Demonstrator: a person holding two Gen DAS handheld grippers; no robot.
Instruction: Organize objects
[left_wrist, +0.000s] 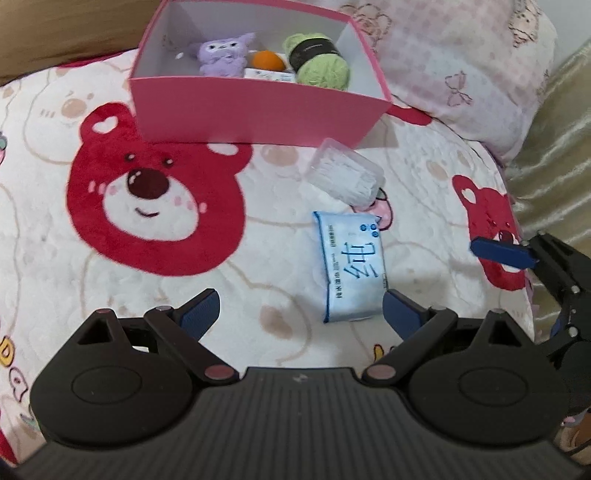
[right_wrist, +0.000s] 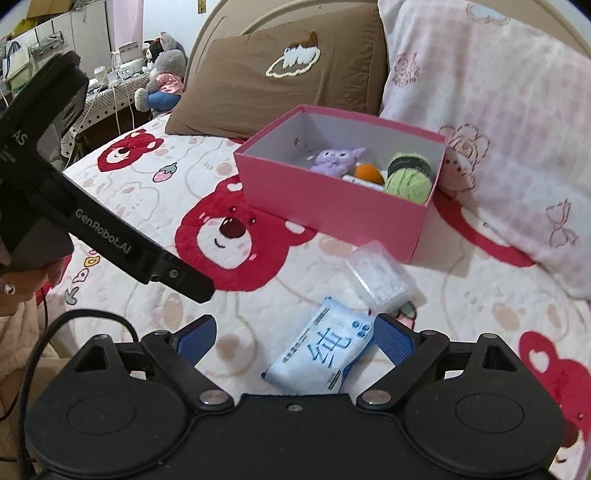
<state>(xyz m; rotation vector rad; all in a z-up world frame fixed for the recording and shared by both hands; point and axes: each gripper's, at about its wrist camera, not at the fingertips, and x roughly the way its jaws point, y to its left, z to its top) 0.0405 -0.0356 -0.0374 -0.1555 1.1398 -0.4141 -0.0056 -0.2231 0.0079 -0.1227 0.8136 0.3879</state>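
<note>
Tissues — a blue tissue pack (right_wrist: 320, 354) on the bed (right_wrist: 461, 302), near side of the pink box (right_wrist: 332, 206) — lie between the right gripper (right_wrist: 293, 339) fingers, spread wide, untouched. Its long axis slants across that gap. The left gripper (left_wrist: 299, 310), also apart, sits slightly farther (pack's near end hidden).

A home bedroom: a bed with a white fleece blanket printed with red bears (right_wrist: 229, 229), a brown fabric pillow (right_wrist: 280, 74), a pink floral pillow (right_wrist: 498, 122), and plush toys (right_wrist: 162, 77) beside it.
</note>
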